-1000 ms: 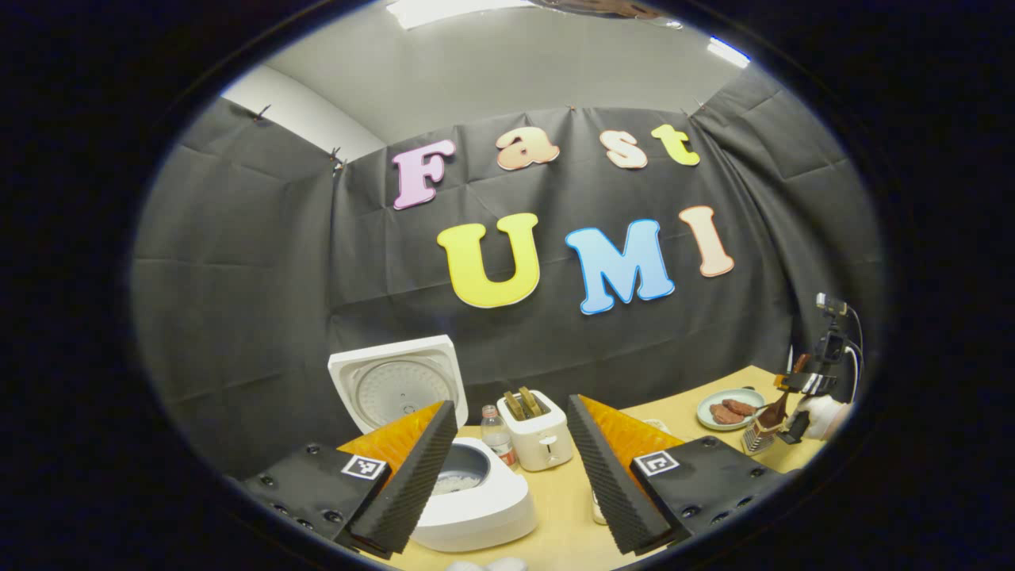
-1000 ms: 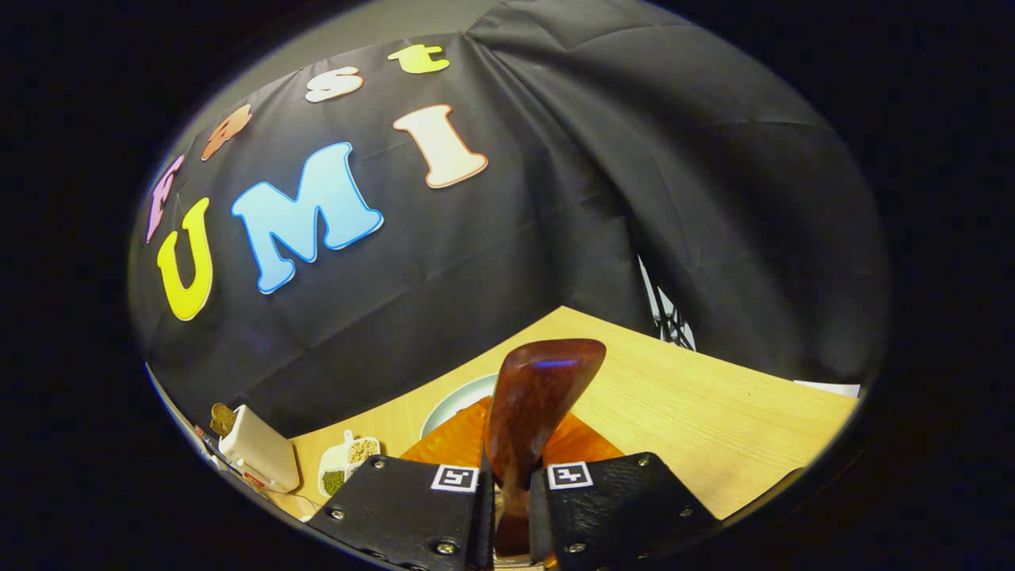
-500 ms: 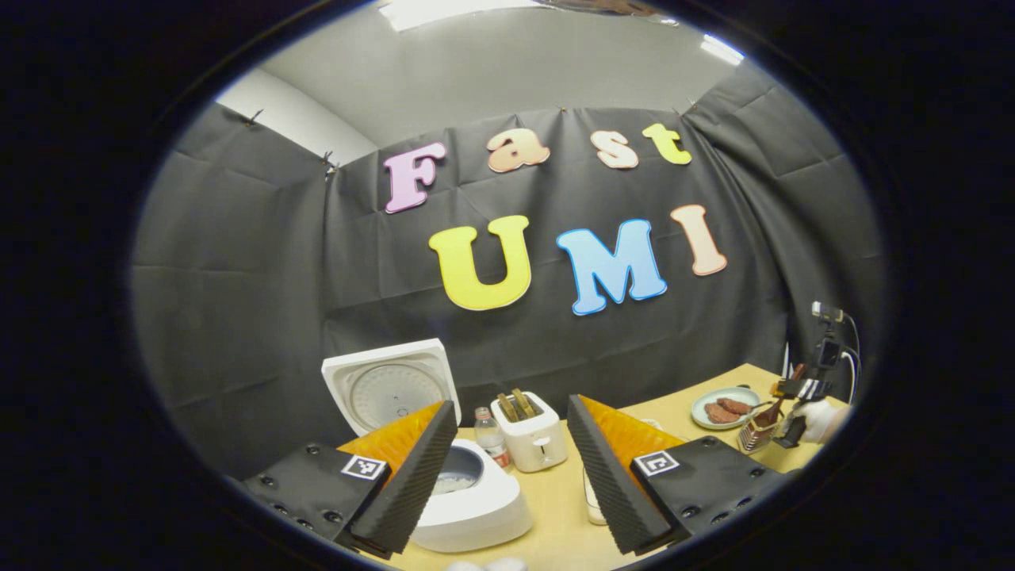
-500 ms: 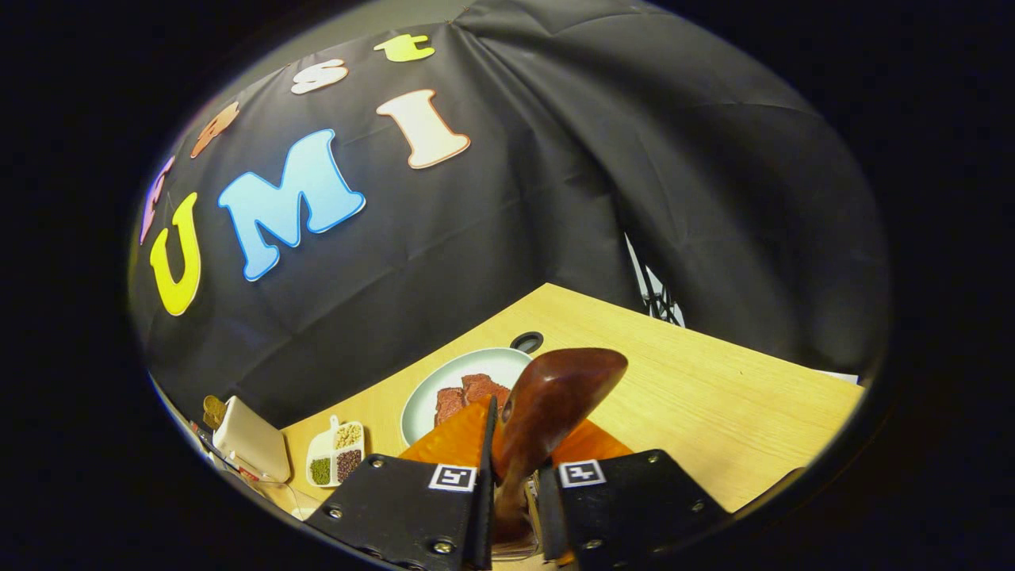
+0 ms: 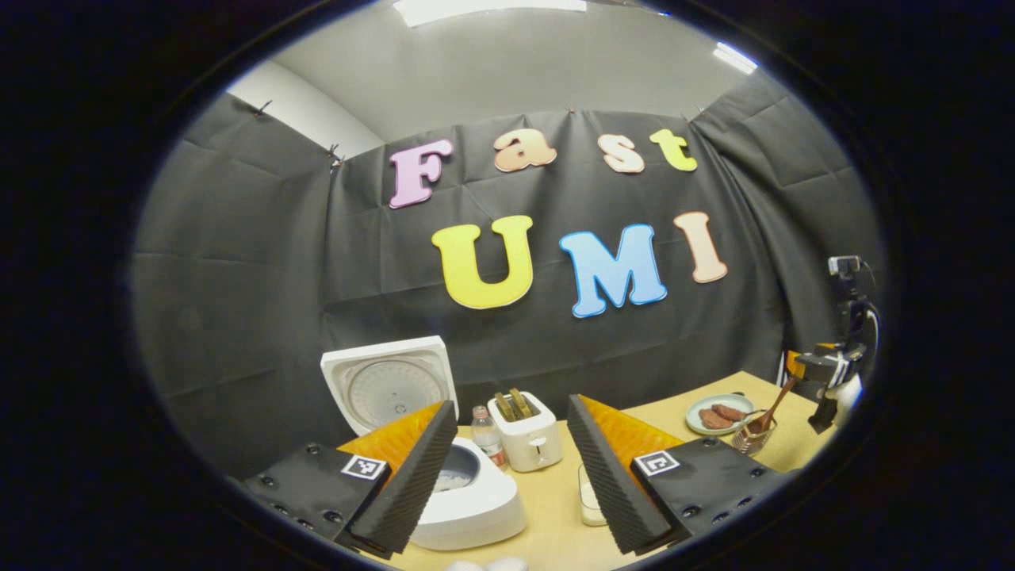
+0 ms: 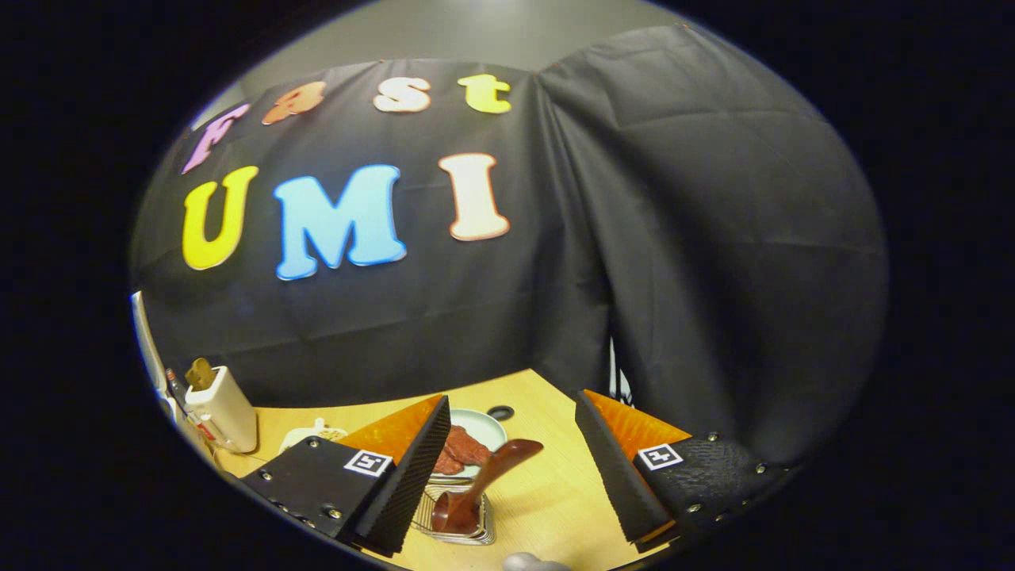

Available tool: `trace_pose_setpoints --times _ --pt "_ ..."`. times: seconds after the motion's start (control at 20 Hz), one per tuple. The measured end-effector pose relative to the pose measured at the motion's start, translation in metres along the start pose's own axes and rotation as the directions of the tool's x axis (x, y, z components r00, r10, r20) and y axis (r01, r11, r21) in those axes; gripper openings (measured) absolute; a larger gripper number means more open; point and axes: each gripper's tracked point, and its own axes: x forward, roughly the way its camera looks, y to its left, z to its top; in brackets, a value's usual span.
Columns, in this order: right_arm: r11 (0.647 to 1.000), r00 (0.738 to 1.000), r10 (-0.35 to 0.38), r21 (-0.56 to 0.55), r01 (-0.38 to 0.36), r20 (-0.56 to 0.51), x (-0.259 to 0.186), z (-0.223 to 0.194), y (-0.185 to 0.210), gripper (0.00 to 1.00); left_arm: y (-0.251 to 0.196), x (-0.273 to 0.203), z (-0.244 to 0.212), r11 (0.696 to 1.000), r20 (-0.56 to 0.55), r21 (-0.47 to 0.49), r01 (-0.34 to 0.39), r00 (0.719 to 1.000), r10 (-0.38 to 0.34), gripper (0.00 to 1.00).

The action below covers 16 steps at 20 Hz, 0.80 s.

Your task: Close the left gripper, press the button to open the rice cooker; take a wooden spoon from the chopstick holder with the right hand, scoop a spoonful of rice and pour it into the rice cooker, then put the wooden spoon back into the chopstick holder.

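Fingers of the right hand-held gripper (image 6: 507, 476) stand spread, with the wooden spoon (image 6: 478, 493) between and below them, untouched, leaning in the wire chopstick holder (image 6: 453, 519) on the bench (image 6: 547, 496). Beyond it lies a plate of meat (image 6: 468, 444). The left hand-held gripper (image 5: 507, 468) is also spread; the rice cooker (image 5: 468, 500), lid (image 5: 388, 381) raised, sits behind its left finger, a toaster (image 5: 525, 428) ahead between the fingers.
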Motion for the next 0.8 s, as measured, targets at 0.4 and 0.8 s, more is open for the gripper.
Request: trace_pose_setpoints --times 0.4,0.8 --pt "0.961 0.961 0.259 -0.122 -0.247 0.097 -0.141 0.091 0.103 0.98 0.044 0.025 0.007 0.997 0.003 -0.021 -0.068 0.998 0.068 0.95" --pt "0.878 0.883 0.463 -0.169 -0.447 0.069 -0.219 0.101 0.174 0.93 0.12 0.096 0.064 0.98 0.058 -0.034 -0.197 0.978 0.198 0.95"
